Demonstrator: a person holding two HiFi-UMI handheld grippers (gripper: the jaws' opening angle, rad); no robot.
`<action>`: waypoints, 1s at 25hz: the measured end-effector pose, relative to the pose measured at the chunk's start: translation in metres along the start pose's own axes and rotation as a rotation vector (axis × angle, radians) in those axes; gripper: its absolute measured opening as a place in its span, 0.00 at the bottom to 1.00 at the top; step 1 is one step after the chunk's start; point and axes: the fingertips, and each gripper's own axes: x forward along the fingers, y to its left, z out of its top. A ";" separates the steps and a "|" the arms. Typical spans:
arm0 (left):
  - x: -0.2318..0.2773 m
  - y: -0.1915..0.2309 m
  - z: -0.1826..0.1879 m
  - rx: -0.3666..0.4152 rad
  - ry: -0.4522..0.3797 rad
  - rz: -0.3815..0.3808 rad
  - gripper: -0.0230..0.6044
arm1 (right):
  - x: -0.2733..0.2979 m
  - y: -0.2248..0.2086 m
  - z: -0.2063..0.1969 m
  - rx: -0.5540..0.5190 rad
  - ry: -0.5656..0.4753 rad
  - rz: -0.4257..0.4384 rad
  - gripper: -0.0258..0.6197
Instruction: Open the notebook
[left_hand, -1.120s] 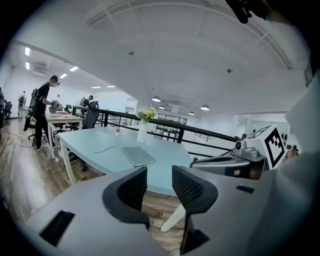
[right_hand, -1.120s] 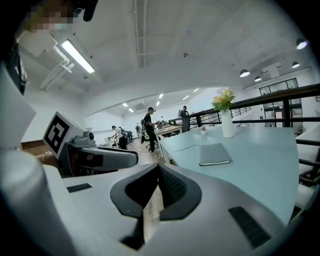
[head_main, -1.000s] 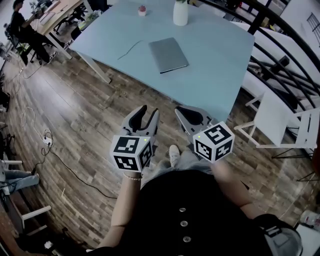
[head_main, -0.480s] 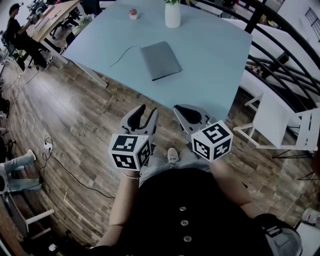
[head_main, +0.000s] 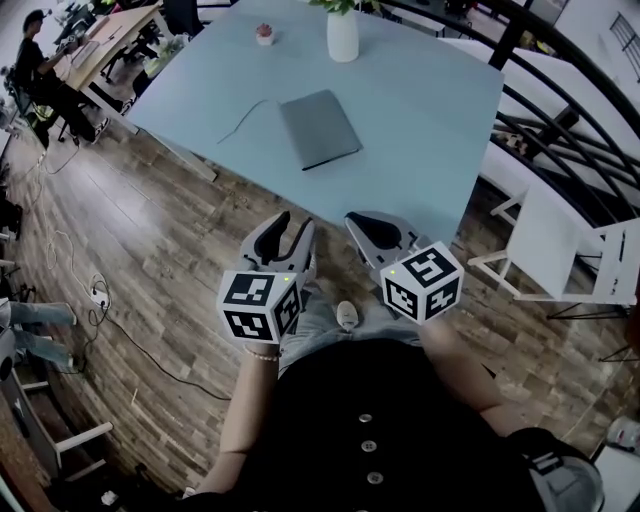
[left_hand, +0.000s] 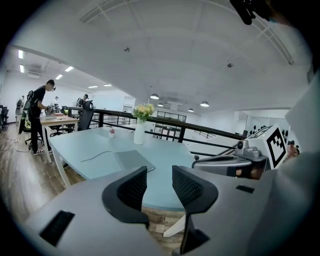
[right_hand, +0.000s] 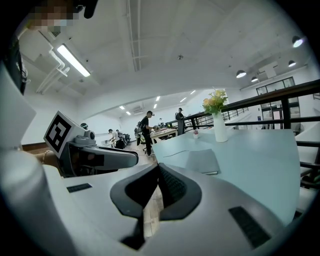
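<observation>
Presently notebook (head_main: 318, 128) is lying closed on table (head_main: 430, 100), untouched; L tongs (head_main: 296, 222) gaping empty, R tongs (head_main: 352, 217) pinched closed. Rec. lifting cover edge only.

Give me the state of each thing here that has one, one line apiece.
notebook: closed, lying flat on the table.
left gripper: open, nothing between its jaws, short of the table.
right gripper: shut, empty, short of the table.
vase: upright, flowers in it.
small pot: upright on the table's far side.
cable: slack on the table, beside the notebook.
</observation>
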 end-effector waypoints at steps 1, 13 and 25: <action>0.001 0.002 0.000 -0.003 0.000 0.000 0.28 | 0.001 -0.001 0.000 0.002 0.001 -0.002 0.05; 0.055 0.030 0.026 -0.003 0.009 -0.061 0.28 | 0.037 -0.035 0.013 0.024 0.013 -0.058 0.05; 0.140 0.087 0.065 0.036 0.073 -0.177 0.28 | 0.120 -0.095 0.049 0.050 0.010 -0.147 0.05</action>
